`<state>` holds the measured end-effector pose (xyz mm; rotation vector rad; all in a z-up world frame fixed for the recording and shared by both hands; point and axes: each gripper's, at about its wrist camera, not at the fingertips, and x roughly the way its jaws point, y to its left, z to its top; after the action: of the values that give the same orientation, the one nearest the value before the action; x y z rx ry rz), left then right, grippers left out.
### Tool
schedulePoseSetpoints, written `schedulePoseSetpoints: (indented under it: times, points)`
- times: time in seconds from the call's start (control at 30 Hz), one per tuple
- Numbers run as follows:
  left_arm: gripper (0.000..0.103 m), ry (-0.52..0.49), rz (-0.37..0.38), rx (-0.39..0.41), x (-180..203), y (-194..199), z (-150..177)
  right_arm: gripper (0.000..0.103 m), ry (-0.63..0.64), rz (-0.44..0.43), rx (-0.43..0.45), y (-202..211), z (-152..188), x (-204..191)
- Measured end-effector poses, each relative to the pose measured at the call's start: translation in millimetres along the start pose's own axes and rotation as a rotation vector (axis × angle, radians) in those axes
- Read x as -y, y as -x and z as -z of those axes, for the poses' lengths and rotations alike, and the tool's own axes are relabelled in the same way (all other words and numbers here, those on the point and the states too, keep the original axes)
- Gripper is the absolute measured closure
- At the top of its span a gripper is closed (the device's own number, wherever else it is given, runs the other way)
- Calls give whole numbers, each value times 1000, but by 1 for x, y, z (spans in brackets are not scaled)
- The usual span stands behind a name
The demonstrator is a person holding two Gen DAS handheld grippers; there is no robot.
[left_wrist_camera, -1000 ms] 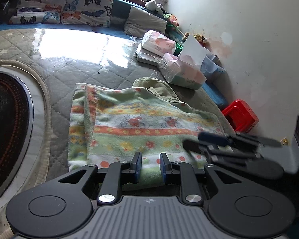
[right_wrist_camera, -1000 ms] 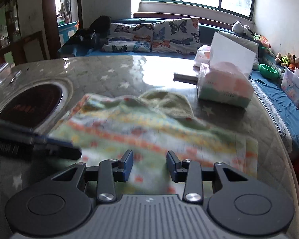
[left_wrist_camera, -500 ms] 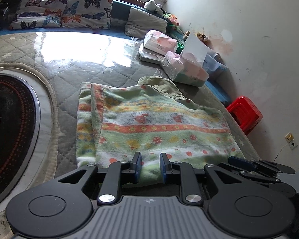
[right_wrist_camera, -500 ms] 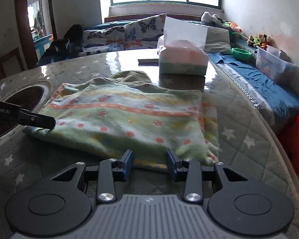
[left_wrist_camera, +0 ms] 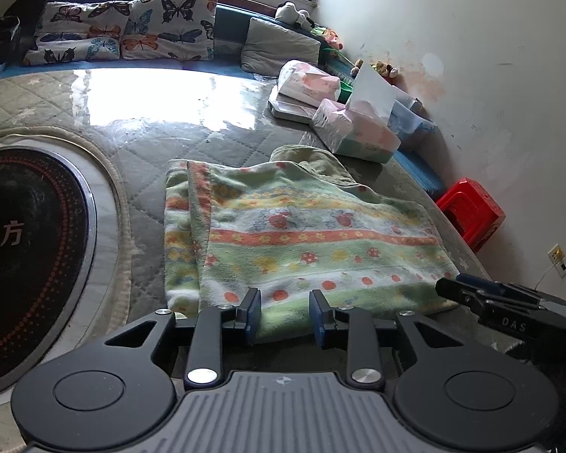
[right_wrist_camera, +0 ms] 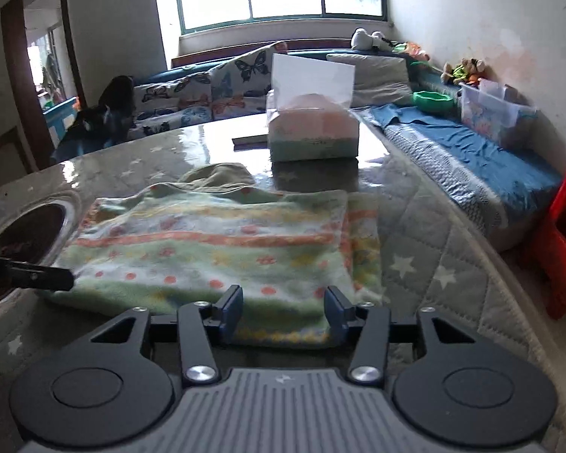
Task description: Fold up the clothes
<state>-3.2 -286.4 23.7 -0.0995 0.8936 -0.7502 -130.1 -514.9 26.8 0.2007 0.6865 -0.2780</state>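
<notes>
Two grippers: my left gripper (left_wrist_camera: pixel 285 313) and my right gripper (right_wrist_camera: pixel 285 311) both stand released, jaws spread, each straddling the near hem of the garment without pinching it.
Change: a second ago the jaws were narrower and my right gripper swept across the lower right of the left view; now both have widened and settled low at the hem.
Meaning: I judge one fold is laid and I am lining up the next grasp.
Garment: the folded floral garment (left_wrist_camera: pixel 302 234) lies flat on the quilted table cover (left_wrist_camera: pixel 207 139), centre frame in both views.
Edges: a doubled layer shows along its left side in the left view; the far edge humps.
Room: tissue packs (left_wrist_camera: pixel 358 132) sit just beyond the far edge; the round black cooktop (left_wrist_camera: pixel 26 241) lies at left; the table rim drops away at right, near the red stool (left_wrist_camera: pixel 471 215).
</notes>
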Motion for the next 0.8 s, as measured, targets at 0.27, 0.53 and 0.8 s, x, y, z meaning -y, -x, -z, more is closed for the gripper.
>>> schedulePoseSetpoints:
  times: [0.27,0.53,0.8]
  points:
    - [71,-6,-9,-1,1,3,0,41,10,-19,2,3,0,-2]
    - [43,-72,-36,17,14,16,6,21,20,-28,2,11,4,-12]
    - [16,-95,-85,35,12,28,15,7,16,-4,-2,19,14,-23]
